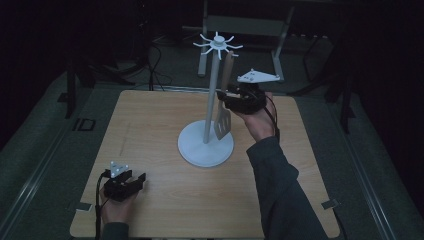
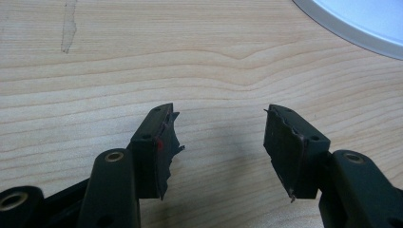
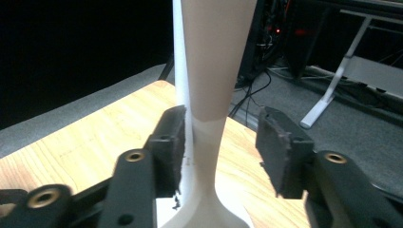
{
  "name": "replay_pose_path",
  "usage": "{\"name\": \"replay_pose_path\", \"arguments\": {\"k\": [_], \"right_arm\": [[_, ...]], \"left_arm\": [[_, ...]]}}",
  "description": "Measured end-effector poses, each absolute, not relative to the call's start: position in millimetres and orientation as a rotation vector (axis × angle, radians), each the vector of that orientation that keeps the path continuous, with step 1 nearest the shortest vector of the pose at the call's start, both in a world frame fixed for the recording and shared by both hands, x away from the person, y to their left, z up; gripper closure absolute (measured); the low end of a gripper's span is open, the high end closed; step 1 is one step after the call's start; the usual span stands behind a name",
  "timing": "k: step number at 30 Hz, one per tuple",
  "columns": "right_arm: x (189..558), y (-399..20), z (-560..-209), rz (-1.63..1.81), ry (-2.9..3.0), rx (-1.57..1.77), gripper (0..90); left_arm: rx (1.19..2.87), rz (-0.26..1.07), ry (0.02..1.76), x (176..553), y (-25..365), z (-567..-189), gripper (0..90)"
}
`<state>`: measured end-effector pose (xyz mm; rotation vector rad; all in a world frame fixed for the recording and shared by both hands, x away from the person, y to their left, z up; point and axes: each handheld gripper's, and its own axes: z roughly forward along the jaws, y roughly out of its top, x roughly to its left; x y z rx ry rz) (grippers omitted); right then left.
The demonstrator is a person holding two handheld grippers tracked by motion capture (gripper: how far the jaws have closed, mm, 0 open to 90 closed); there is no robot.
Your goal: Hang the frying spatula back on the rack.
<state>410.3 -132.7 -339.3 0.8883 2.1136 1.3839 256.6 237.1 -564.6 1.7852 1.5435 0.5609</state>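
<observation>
Spatula (image 1: 223, 117) between parted right gripper (image 3: 221, 142) jaws

You're working in a dark lab or studio. Your wooden table (image 1: 165, 200) sits on grey carpet (image 1: 45, 135), with cables (image 1: 155, 65) at 11 o'clock and a desk frame (image 1: 240, 25) at 12.

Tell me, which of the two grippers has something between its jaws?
The right gripper, up by the white stand. Its open jaws sit on either side of the hanging spatula. The left gripper, low on the table, has only bare wood between its jaws.
</observation>
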Motion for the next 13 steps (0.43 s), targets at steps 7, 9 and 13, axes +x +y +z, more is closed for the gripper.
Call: {"name": "replay_pose_path", "arguments": {"k": [7, 9, 13], "right_arm": [[402, -141, -347, 1.347, 2.112, 0.922, 32.5], [398, -145, -351, 1.331, 2.112, 0.927, 30.2], [387, -158, -363, 1.316, 2.12, 0.941, 29.4]], "left_arm": [[1.789, 0.559, 1.544, 257, 237, -565, 44.1], [1.788, 0.561, 1.546, 257, 237, -565, 43.8], [1.79, 0.57, 1.544, 258, 237, -566, 43.0]]}}
